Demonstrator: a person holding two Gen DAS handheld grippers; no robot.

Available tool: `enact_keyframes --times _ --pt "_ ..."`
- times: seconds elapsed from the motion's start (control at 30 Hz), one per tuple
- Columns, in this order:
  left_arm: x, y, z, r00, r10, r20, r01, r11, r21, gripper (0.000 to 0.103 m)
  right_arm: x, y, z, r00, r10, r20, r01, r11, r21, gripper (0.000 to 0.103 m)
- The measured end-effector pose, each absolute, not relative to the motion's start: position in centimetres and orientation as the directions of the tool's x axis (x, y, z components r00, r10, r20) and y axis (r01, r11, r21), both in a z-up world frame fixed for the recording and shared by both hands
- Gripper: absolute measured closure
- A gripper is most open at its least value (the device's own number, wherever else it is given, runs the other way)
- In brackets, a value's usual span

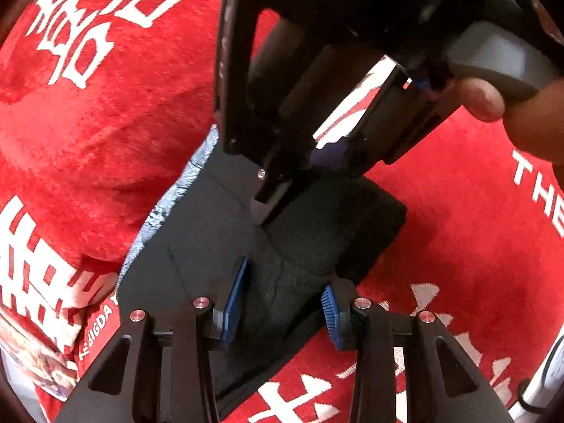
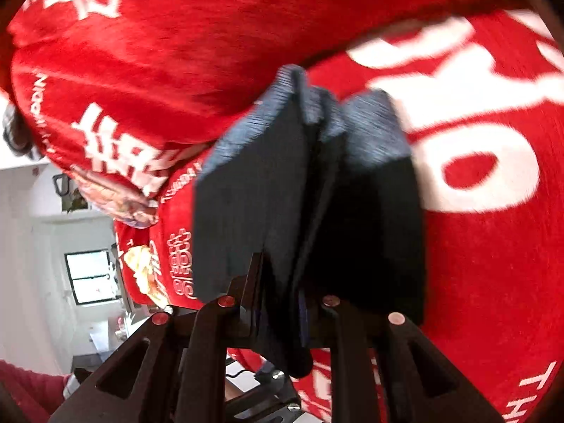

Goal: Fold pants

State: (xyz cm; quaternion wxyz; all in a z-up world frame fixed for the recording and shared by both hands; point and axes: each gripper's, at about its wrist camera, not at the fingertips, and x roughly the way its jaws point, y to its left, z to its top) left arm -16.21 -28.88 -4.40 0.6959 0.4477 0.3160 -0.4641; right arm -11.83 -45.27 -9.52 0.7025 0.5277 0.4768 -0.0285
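The dark folded pants (image 1: 310, 232) lie on a red plush blanket (image 1: 458, 232), with a grey ribbed waistband along their left edge. My left gripper (image 1: 282, 303) is open, its blue pads either side of the pants' near edge. My right gripper (image 1: 271, 208) comes in from above in the left wrist view, its fingers down on the pants. In the right wrist view my right gripper (image 2: 278, 310) is shut on a thick stack of the pants (image 2: 310, 211), which fills the middle of that view.
The red blanket (image 2: 476, 264) with white lettering covers the surface and bunches up into a mound at the left (image 1: 88, 123). A person's thumb (image 1: 483, 98) holds the right gripper's handle. A white room with a window (image 2: 91, 275) shows at the lower left.
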Motion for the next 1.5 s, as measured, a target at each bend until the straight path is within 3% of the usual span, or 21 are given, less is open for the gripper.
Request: enact_keyframes --times 0.1,0.3,0.47,0.7,1.0,1.07,1.2,1.43,1.5 --pt "-16.4 -28.6 -4.3 0.363 -0.353 -0.862 0.932 0.145 0.333 0.059 -12.4 -45.5 -10.8 0.539 0.467 -0.701 0.565 0.417 0.712 0.085" --pt "-15.1 -26.3 -1.6 0.33 -0.371 -0.868 0.944 0.147 0.296 0.037 -11.9 -44.8 -9.5 0.471 0.405 -0.784 0.583 0.524 0.621 0.084" --pt "-11.7 -23.6 0.2 0.334 -0.353 -0.874 0.935 0.241 0.26 0.036 -11.7 -44.1 -8.1 0.386 0.314 -0.867 0.6 0.629 0.494 0.084" --pt "-3.6 -20.3 -0.7 0.28 -0.201 -0.939 0.849 0.508 0.145 0.036 -13.6 -43.1 -7.0 0.223 0.158 -0.962 0.674 0.688 0.269 0.084" --pt "0.6 -17.6 -2.8 0.2 -0.134 -0.971 0.758 0.649 0.067 0.036 -15.2 -40.6 -4.0 0.26 0.075 -0.963 0.711 0.659 0.243 0.084" --pt "0.9 -17.1 -3.3 0.182 -0.118 -0.976 0.738 0.672 0.056 0.014 -14.6 -39.7 -2.8 0.274 0.033 -0.961 0.694 0.685 0.222 0.084" --pt "1.1 -16.7 -3.7 0.159 -0.114 -0.981 0.728 0.684 0.039 0.014 -13.3 -38.5 -1.9 0.307 0.032 -0.951 0.645 0.728 0.232 0.084" --pt "1.5 -16.1 -4.1 0.119 -0.105 -0.987 0.719 0.695 0.013 0.014 -10.8 -36.9 -5.2 0.25 0.08 -0.965 0.635 0.739 0.226 0.083" --pt "1.7 -16.1 -4.2 0.108 -0.101 -0.989 0.72 0.694 0.008 0.014 -11.1 -37.0 -5.4 0.249 0.079 -0.965 0.641 0.734 0.226 0.074"
